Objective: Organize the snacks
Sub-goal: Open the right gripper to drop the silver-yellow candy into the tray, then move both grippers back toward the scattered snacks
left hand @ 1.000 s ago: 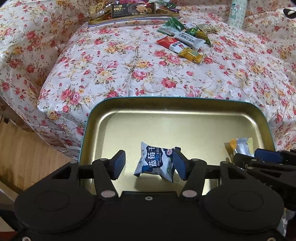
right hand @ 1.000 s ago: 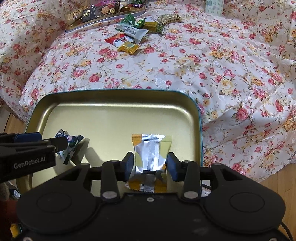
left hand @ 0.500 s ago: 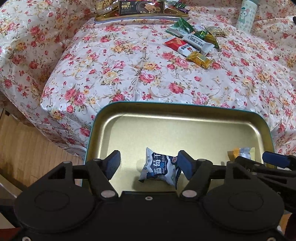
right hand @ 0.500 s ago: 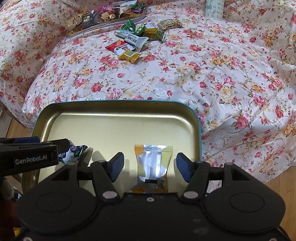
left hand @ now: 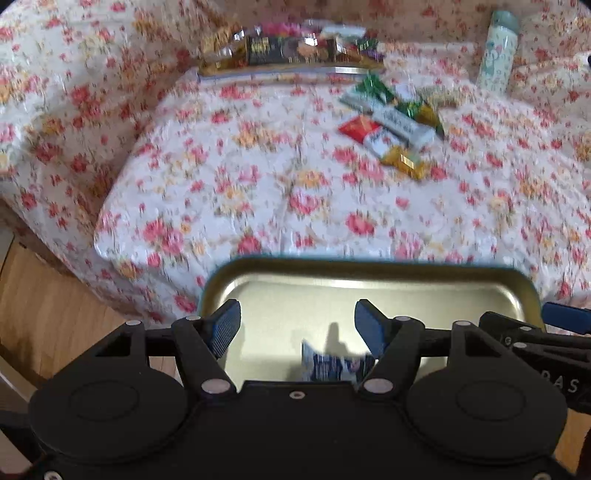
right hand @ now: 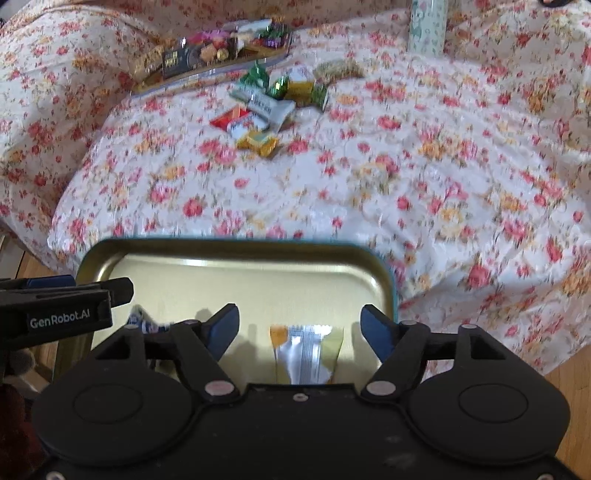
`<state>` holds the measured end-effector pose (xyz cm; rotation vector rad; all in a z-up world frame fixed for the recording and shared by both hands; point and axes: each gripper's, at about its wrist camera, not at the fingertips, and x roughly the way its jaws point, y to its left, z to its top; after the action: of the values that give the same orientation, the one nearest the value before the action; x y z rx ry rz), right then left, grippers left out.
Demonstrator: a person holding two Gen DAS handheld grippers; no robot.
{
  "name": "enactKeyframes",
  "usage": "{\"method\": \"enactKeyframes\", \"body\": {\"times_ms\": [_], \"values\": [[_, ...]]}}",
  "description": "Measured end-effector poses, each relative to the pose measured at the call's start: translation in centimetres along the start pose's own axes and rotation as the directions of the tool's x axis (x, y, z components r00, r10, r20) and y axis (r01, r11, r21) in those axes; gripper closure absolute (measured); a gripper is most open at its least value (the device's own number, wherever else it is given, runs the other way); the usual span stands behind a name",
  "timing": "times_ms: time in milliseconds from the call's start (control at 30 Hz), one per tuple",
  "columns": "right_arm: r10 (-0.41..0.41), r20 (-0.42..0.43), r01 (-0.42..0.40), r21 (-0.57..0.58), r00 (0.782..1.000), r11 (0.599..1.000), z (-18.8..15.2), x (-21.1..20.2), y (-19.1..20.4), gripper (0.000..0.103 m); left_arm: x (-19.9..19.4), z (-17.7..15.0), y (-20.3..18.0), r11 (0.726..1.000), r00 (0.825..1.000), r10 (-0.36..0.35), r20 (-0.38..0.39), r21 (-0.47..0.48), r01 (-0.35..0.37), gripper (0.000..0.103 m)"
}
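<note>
A gold tray with a teal rim (left hand: 369, 284) (right hand: 236, 254) sits at the near edge of the flowered cloth. A blue and white snack packet (left hand: 328, 363) lies in it, also seen in the right wrist view (right hand: 142, 325). A silver and yellow packet (right hand: 304, 352) lies in the tray too. My left gripper (left hand: 297, 325) is open and empty above the blue packet. My right gripper (right hand: 299, 326) is open and empty above the silver packet. A pile of loose snacks (left hand: 391, 125) (right hand: 266, 107) lies farther back on the cloth.
A second tray full of snacks (left hand: 288, 51) (right hand: 214, 55) stands at the back. A pale patterned bottle (left hand: 496, 48) (right hand: 428, 26) stands at the back right. Wooden floor (left hand: 40, 314) shows at the left past the cloth's edge.
Both grippers opened, let go of their packets in the gold tray, and pulled back and up. The right let go first. The view now shows more of the cloth.
</note>
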<state>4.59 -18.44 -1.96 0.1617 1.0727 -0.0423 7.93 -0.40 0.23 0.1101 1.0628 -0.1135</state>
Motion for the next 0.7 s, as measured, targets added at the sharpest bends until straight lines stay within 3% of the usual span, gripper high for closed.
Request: {"method": "enactKeyframes", "body": {"times_ms": [333, 400, 467, 700], "values": [[-0.068, 0.169, 0.071, -0.011, 0.983, 0.997, 3.3, 0.6, -0.6, 0.017, 2.4, 3.6, -0.5, 0.999, 0.997, 0.053, 0.061, -0.004, -0.053, 0.031], [-0.065, 0.19, 0.069, -0.012, 0.98, 0.998, 4.1, 1.1, -0.9, 0.01, 3.2, 4.5, -0.5, 0.998, 0.996, 0.062, 0.066, -0.013, -0.061, 0.031], [-0.069, 0.192, 0.078, -0.043, 0.979, 0.996, 4.9, 1.7, -0.9, 0.005, 4.1, 5.5, -0.3, 0.998, 0.996, 0.062, 0.066, -0.032, -0.06, 0.031], [-0.066, 0.143, 0.071, -0.031, 0.988, 0.997, 7.4, 4.9, -2.0, 0.005, 7.3, 8.5, -0.1, 0.997, 0.998, 0.05, 0.038, -0.056, -0.047, 0.031]]}}
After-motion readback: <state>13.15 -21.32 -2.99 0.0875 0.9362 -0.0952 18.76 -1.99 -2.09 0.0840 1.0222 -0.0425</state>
